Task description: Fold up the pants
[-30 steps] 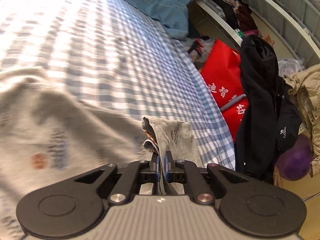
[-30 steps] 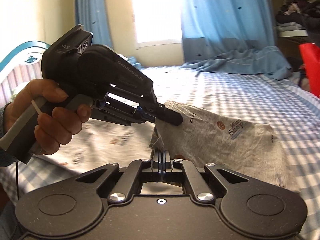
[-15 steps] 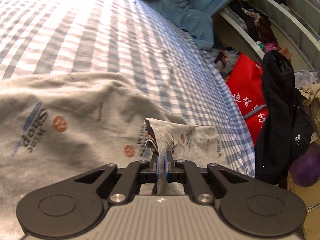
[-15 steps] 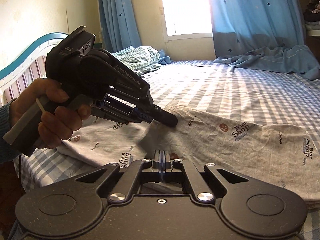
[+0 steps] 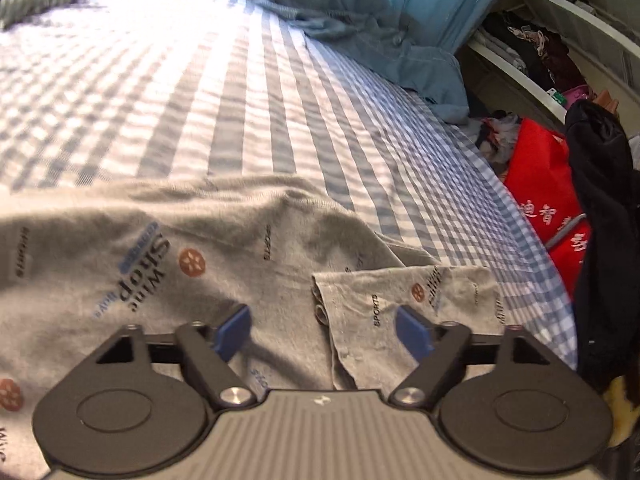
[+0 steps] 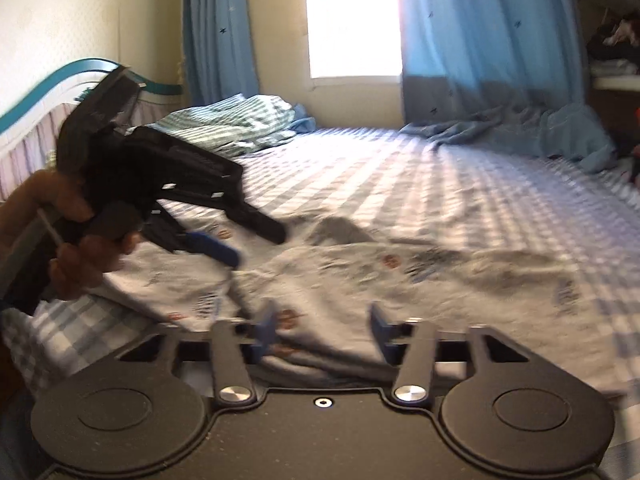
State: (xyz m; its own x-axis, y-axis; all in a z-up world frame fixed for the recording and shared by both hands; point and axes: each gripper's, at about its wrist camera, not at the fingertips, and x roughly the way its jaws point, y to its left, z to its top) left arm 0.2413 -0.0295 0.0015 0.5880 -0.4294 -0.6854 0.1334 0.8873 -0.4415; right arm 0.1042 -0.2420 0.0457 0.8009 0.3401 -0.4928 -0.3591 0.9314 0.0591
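Pants [image 5: 224, 240]: grey, printed w/ "Wine Shop" + "SPORTS" + round orange marks; spread flat across near part of bed, one end doubled over on top nr bed's edge (left wrist view).
Folded end [image 5: 404, 300]: lies on main cloth, just ahead of left jaws, btwn the two blue pads; not gripped.
Left gripper [image 5: 324, 330]: jaws spread wide, nothing pinched; hovers low over pants. Seen also from right wrist cam [image 6: 256, 246], held in a hand [image 6: 76, 236], jaws apart, above cloth; blurred.
Right gripper [image 6: 322, 326]: jaws spread, empty; pants right under + ahead, cloth rumpled there.
Bed [image 5: 200, 92]: blue/white check sheet, strong sun patch across middle.
Blue blanket [image 5: 384, 40]: bunched at far edge of bed, by curtain.
Curtain [image 6: 488, 36]: blue, both sides of bright window [image 6: 354, 16].
Pillow/duvet [image 6: 236, 124]: striped green-white, at headboard [image 6: 52, 84] end.
Red bag [image 5: 548, 188]: on floor beside bed, white characters on it.
Black garment [image 5: 600, 208]: hangs just beside red bag.
Shelves [image 5: 560, 32]: white, clothes stacked inside.
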